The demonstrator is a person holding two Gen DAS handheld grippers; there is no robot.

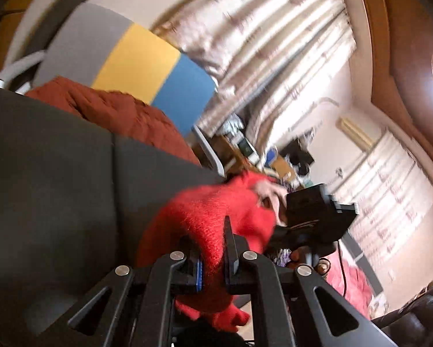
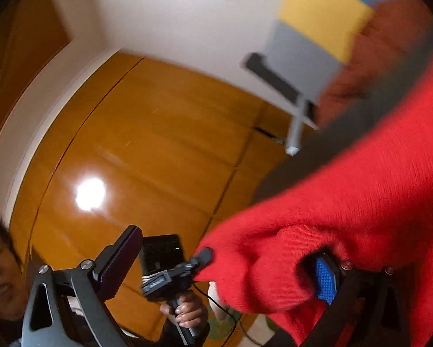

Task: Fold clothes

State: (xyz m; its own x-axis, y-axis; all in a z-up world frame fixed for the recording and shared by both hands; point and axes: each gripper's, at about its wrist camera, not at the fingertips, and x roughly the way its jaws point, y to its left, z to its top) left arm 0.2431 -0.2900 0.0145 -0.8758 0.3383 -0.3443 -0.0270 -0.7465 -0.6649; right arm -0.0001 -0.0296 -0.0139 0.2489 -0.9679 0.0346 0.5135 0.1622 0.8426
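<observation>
A fuzzy red sweater (image 1: 216, 217) hangs in the air between both grippers. My left gripper (image 1: 213, 263) is shut on a bunched fold of it, and the cloth spills out below the fingers. In the right wrist view my right gripper (image 2: 216, 266) stands wide open. The red sweater (image 2: 361, 202) drapes over its right finger, whose blue pad (image 2: 325, 280) shows, while its left finger (image 2: 121, 254) is bare. The left gripper also shows in the right wrist view (image 2: 199, 257), pinching the sweater's edge. The right gripper's body shows in the left wrist view (image 1: 314, 214).
A dark grey surface (image 1: 57, 173) fills the left. A rust-red garment (image 1: 115, 112) lies on it before a grey, yellow and blue chair back (image 1: 135, 57). Cluttered shelves (image 1: 260, 156) and curtains (image 1: 274, 43) stand behind. Wooden panels (image 2: 158, 144) fill the right wrist view.
</observation>
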